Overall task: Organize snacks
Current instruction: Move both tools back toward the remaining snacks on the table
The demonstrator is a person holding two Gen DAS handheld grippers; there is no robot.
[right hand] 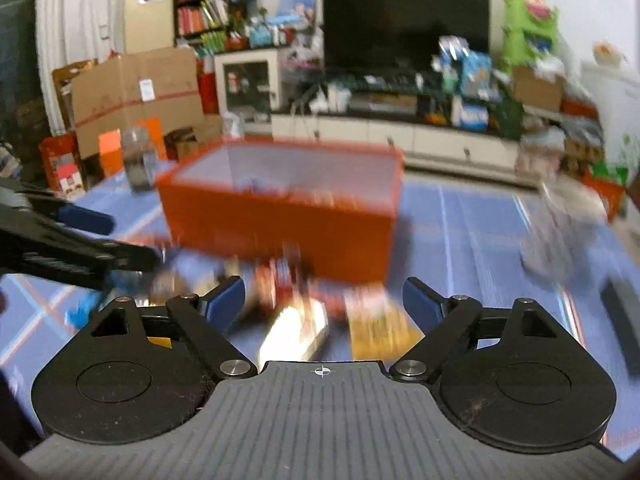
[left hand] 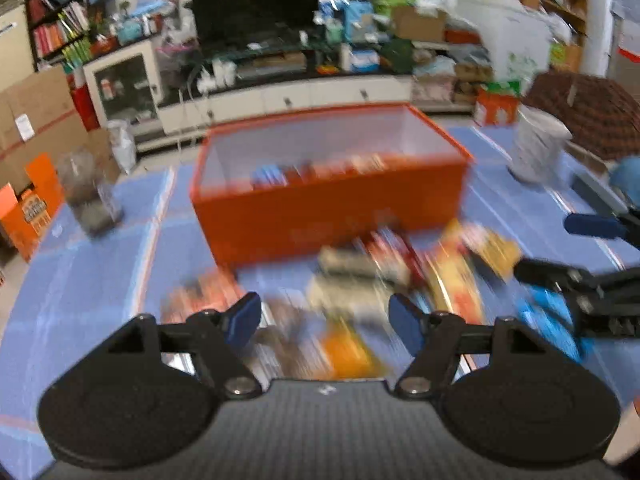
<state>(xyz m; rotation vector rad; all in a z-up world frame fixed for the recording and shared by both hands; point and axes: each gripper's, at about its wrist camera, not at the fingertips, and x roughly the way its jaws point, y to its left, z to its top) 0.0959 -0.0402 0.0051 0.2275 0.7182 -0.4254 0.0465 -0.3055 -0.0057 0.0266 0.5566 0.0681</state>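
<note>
An orange box [left hand: 332, 216] with a white inside stands on the blue checked tablecloth and holds several snack packs [left hand: 316, 172]. It also shows in the right wrist view [right hand: 280, 228]. A blurred pile of loose snack packets [left hand: 400, 276] lies in front of it, seen too in the right wrist view [right hand: 312, 312]. My left gripper [left hand: 324, 320] is open and empty above the near packets. My right gripper [right hand: 324, 300] is open and empty above the pile. The right gripper enters the left wrist view from the right [left hand: 580, 252], open.
A clear jar [left hand: 88, 192] stands left of the box. A white mesh basket [left hand: 536, 148] stands to the right on the tablecloth [left hand: 100, 280]. A TV cabinet [left hand: 280, 96], shelves and cardboard boxes fill the room behind. Both views are motion-blurred.
</note>
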